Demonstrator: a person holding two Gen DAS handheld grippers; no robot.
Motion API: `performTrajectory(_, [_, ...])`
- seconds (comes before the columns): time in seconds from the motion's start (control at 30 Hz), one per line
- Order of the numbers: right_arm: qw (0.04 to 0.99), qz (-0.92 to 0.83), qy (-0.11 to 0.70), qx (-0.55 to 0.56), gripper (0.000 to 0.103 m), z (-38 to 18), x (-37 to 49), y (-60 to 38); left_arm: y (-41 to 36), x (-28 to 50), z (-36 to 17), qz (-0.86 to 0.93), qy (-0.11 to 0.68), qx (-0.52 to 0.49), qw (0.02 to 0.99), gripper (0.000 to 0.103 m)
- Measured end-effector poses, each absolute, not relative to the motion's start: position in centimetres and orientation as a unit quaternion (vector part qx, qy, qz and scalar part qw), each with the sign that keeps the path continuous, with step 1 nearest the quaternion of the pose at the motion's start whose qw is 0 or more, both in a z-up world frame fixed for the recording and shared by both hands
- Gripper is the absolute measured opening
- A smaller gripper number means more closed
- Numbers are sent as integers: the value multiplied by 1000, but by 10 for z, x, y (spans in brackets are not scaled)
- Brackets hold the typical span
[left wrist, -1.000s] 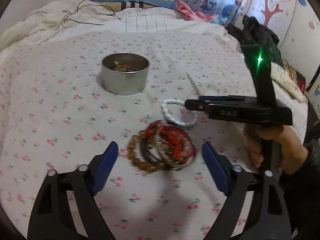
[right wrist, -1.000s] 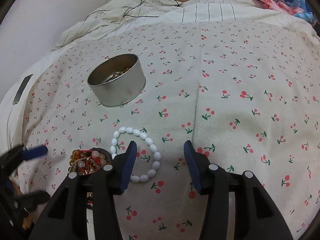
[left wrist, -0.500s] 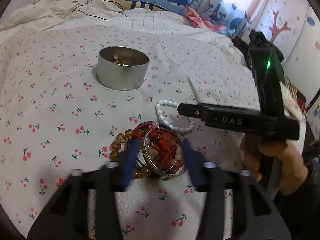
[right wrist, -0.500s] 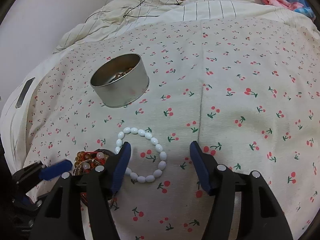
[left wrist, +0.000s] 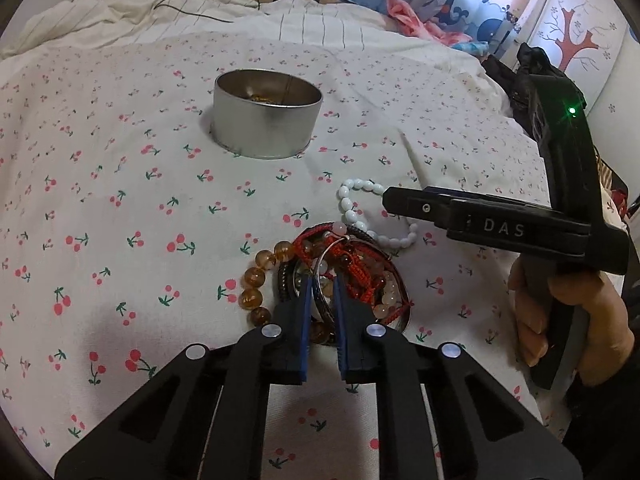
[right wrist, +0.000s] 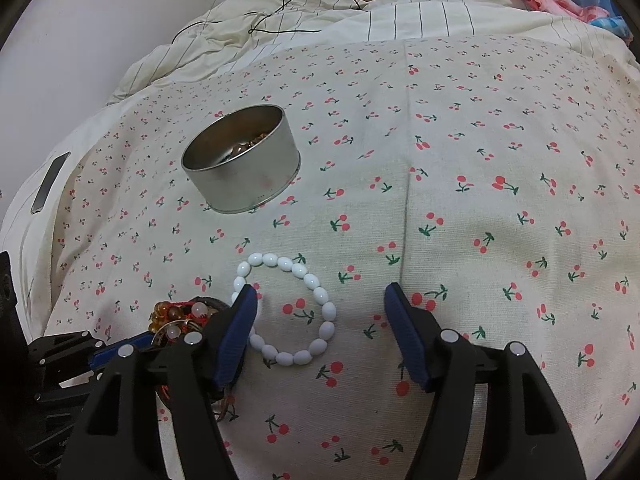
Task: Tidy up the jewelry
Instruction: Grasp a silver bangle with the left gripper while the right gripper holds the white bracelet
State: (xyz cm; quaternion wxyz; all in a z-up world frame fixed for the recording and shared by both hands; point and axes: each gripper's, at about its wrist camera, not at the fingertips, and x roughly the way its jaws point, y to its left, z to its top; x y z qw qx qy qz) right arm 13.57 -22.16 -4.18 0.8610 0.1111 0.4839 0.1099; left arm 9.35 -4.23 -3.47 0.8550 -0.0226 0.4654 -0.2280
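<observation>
While the left wrist view looks straight down on the pile of bracelets (left wrist: 340, 276), with amber beads, red cord and a silver bangle (left wrist: 326, 268) all legible, the right wrist view catches only the pile's upper edge (right wrist: 180, 316) behind its own left finger, and shows instead the whole ring of the white bead bracelet (right wrist: 288, 312), which the left view half hides behind the right gripper's body. Only the left view shows the person's right hand (left wrist: 560, 320) wrapped round that gripper's handle; only the right view shows a dark phone-like slab (right wrist: 50, 182) at the bed's far left edge. Both see the round metal tin (left wrist: 266, 114), some jewelry in its bottom, well apart from the pile on the cherry-print bedspread (right wrist: 480, 140). A second ago the left gripper (left wrist: 322, 292) stood wide, short of the pile; it has come down into it and its jaws have just been closing, now pinched together on the silver bangle's rim. The right gripper (right wrist: 320, 312) has just been opening a little and stands apart, nothing pressed, the white bracelet lying partly between its fingers on the cloth. Both grippers point steeply downward at the bed.
</observation>
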Motion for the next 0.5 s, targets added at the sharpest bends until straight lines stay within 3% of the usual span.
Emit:
performTrajectory(0.1, [861,110,485,104,64,-42,135,-220,-42,91,-30,-232,455,-18,859,4])
performTrajectory(0.5, [865,102,489,52,64,-48,136,-209,-3,122,17,-216,409,-69,884,4])
